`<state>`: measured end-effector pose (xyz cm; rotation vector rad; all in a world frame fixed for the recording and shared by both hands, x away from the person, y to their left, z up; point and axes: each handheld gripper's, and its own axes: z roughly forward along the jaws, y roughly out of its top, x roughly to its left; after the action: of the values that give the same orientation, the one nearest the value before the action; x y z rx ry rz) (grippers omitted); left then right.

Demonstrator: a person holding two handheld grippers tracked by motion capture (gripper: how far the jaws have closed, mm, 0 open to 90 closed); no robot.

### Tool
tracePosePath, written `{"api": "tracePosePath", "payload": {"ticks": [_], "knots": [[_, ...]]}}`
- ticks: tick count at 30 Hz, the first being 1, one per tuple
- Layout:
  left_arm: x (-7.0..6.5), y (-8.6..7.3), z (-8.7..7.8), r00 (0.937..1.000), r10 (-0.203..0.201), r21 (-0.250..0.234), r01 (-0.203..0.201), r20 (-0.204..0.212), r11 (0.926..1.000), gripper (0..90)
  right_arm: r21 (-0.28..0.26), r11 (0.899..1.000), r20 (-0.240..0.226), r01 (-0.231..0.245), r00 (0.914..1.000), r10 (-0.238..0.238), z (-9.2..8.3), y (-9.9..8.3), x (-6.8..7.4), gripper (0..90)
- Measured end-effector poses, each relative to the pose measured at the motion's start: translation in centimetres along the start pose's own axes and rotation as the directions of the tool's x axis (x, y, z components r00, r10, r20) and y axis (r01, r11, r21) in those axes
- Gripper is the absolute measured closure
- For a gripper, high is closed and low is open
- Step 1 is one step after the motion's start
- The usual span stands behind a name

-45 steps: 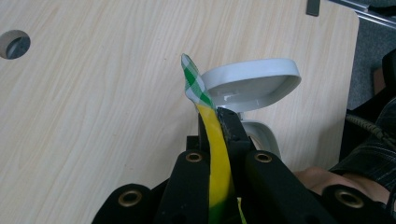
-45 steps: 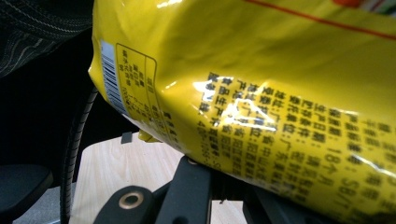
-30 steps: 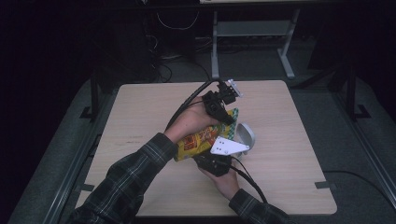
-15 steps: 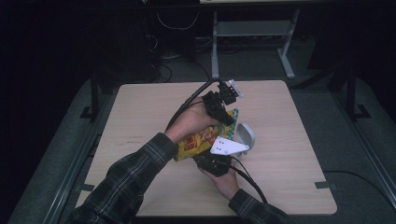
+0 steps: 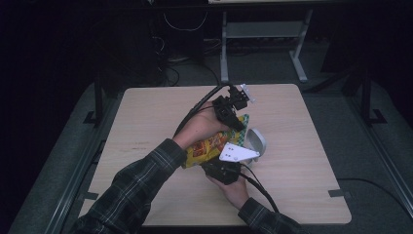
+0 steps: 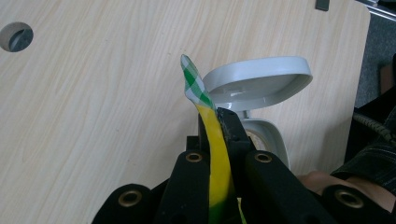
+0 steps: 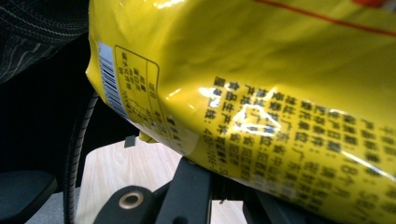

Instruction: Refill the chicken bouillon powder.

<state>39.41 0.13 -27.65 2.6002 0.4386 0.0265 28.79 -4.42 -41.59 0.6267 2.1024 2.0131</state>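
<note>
The left gripper [image 6: 215,122] pinches the yellow snack bag [image 5: 208,147] by its checkered top edge; the right gripper [image 5: 225,168] clamps its lower end (above the white lidded container [image 6: 258,86])

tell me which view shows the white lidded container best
The left gripper view: the white container stands past the snack bag edge, its hinged lid raised. The high view shows it small, partly behind the right gripper.

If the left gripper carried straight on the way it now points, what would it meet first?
Probably the white container with its lid raised: it sits just beyond the left gripper, whose jaws pinch the yellow bag's edge. Depth is uncertain.
</note>
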Motion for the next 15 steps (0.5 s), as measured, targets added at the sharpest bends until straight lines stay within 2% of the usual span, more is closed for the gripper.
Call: {"api": "tracePosePath", "payload": {"ticks": [15], "knots": [[-0.01, 0.13, 0.05, 1.0000, 0.005, 0.009, -0.005, 0.000, 0.9999, 89.6, -0.001, 1.000, -0.007, -0.007, 1.0000, 0.007, 0.00, 0.00, -0.01, 89.9]]}}
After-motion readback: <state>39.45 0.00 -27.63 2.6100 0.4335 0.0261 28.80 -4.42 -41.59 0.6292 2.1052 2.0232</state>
